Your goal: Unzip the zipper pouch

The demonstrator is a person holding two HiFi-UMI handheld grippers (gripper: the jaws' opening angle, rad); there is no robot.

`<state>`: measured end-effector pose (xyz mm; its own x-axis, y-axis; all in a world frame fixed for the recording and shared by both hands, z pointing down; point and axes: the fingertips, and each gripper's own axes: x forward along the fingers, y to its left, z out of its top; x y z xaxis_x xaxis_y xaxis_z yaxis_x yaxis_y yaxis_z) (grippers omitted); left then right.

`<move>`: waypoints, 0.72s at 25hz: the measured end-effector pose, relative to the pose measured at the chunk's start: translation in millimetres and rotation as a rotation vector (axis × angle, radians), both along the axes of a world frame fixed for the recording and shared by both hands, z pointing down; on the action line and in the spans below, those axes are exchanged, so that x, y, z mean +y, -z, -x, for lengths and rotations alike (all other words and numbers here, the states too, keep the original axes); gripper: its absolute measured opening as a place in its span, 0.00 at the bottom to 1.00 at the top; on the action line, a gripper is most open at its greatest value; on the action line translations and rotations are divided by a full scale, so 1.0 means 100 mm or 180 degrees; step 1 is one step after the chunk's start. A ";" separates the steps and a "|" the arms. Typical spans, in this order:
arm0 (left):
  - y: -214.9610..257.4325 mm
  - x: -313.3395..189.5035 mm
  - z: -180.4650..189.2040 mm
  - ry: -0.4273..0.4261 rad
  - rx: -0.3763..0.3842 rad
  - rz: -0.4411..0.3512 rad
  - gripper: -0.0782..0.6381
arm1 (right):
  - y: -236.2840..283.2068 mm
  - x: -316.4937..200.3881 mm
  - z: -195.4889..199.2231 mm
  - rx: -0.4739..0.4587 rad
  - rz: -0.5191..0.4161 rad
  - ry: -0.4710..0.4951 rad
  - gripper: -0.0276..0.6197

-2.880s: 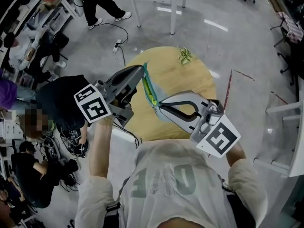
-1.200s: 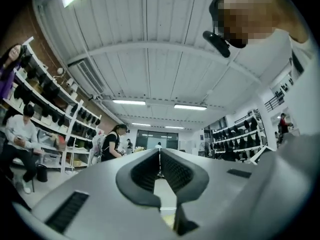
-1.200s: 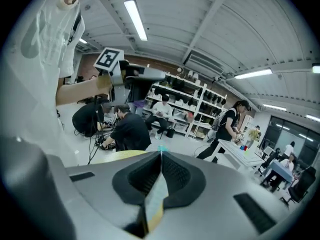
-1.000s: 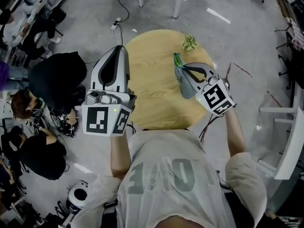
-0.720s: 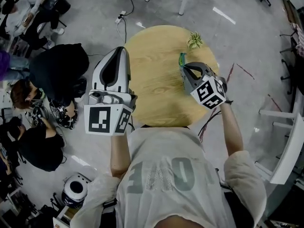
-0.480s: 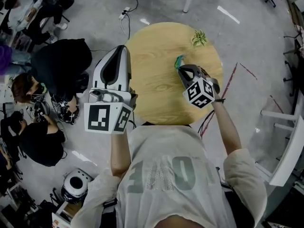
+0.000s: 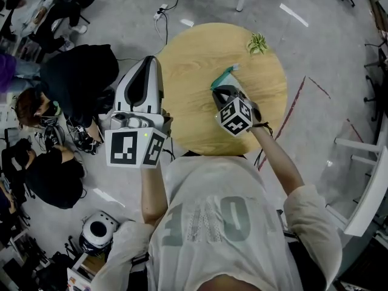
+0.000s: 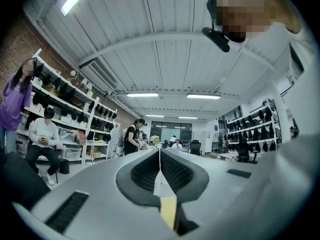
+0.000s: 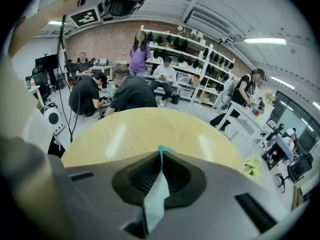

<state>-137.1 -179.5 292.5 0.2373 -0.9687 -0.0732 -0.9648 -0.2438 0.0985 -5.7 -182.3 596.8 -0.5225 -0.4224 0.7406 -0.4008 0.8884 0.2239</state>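
My right gripper (image 7: 219, 90) is shut on a teal zipper pouch (image 7: 226, 74), which it holds low over the round wooden table (image 7: 188, 71), right of the middle. In the right gripper view the pale teal fabric (image 9: 156, 196) runs pinched between the shut jaws (image 9: 161, 154), and a teal tip pokes out past them. My left gripper (image 7: 148, 62) hovers over the table's left edge, apart from the pouch. In its own view the left gripper (image 8: 159, 151) is shut on nothing and looks out at the room and ceiling.
A small green plant (image 7: 257, 42) stands at the table's far right edge and also shows as the plant (image 9: 252, 166) in the right gripper view. People in dark clothes (image 7: 79, 83) crouch on the floor just left of the table. Shelving (image 9: 190, 69) lines the brick wall.
The left gripper has let go of the pouch and drawn back to the left. The right gripper has carried the pouch leftward and down over the table.
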 end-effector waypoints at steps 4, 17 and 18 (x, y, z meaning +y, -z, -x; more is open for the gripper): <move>-0.02 0.02 0.04 0.0028 -0.0024 -0.0003 0.15 | -0.16 0.05 0.07 -0.0017 0.0082 -0.0074 0.10; 0.07 0.06 0.07 0.0004 0.0025 -0.0084 0.15 | 0.12 0.00 0.14 -0.0447 0.0181 -0.0303 0.11; 0.08 0.06 0.06 -0.0005 0.0028 -0.0096 0.15 | 0.23 -0.03 0.13 -0.0509 0.0137 -0.0311 0.12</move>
<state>-143.2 -173.7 284.1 0.2381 -0.9656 -0.1044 -0.9635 -0.2483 0.0997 -19.0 -185.2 573.4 -0.5930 -0.4466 0.6700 -0.5131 0.8508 0.1131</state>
